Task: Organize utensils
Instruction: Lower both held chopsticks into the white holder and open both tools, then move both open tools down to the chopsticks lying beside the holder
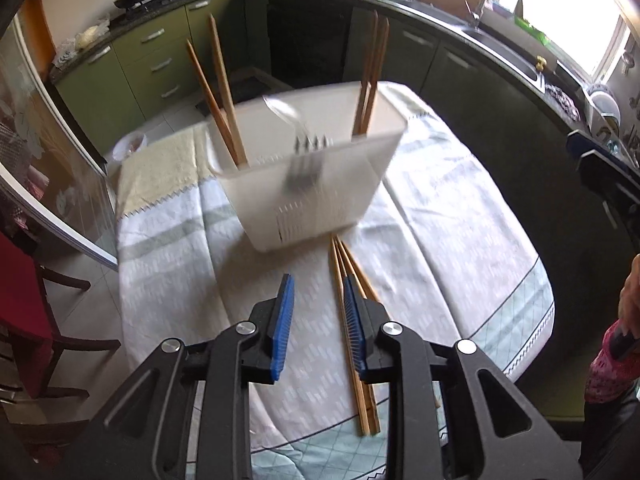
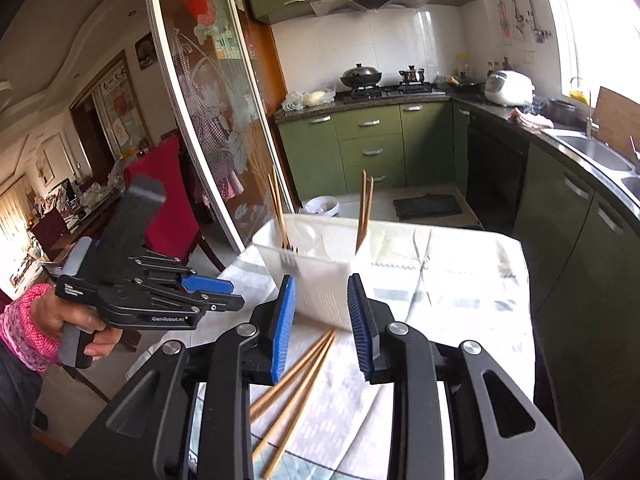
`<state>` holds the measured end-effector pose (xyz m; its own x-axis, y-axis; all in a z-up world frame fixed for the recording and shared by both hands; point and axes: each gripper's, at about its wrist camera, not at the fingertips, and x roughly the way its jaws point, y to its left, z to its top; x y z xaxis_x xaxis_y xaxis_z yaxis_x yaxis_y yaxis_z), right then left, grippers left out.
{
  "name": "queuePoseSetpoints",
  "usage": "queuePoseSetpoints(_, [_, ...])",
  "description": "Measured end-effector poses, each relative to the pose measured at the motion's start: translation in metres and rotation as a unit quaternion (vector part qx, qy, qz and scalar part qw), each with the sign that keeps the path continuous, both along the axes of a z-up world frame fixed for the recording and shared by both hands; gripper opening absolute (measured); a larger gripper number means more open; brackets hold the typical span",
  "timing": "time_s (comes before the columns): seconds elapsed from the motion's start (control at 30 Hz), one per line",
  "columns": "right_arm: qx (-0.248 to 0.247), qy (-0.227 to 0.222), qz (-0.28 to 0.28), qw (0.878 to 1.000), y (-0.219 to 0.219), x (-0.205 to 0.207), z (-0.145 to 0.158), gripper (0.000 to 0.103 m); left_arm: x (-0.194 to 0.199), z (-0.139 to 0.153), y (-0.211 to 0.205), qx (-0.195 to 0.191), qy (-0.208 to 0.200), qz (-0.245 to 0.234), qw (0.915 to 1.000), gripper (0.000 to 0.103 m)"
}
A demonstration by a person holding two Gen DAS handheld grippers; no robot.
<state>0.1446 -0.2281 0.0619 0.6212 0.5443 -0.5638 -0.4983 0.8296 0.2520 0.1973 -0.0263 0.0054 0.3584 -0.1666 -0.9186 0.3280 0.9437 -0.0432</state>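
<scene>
Wooden chopsticks (image 1: 352,320), long, thin and loose, lie on the desk (image 1: 460,240) just before the white bin (image 1: 308,184), and I judge the pickup is starting: both the left tool (image 1: 318,328) and right tool (image 2: 320,332) are partly open and empty, so one must close on them.

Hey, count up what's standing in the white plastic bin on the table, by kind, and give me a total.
Brown wooden chopsticks: 4
Silver metal fork: 1
Pale spoon-like item, too blurred to be sure: 1
Total: 6
</scene>
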Motion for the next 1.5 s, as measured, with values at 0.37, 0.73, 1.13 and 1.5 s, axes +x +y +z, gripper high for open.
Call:
queuePoseSetpoints(0.37, [0.027, 0.102, -0.029, 0.994, -0.046, -0.02, -0.093, 0.028, 0.016, -0.099, -0.02, 0.035, 0.093, 0.002, 0.9951, 0.024])
queuePoseSetpoints(0.73, [0.05, 0.134, -0.041, 0.989, -0.061, -0.009, -0.117, 0.028, 0.026, -0.119, -0.039, 0.07, 0.104, -0.006, 0.9921, 0.017])
queuePoseSetpoints(1.13, [0.02, 0.15, 0.005, 0.988, -0.007, 0.006, -0.124, 0.031, 0.025, -0.127, -0.044, 0.057, 0.126, -0.003, 0.9904, 0.011])
queuePoseSetpoints(1.5, [-0.035, 0.171, 0.024, 0.984, 0.024, 0.018, -0.136, 0.032, 0.03, -0.137, -0.044, 0.069, 0.136, 0.002, 0.9883, 0.008])
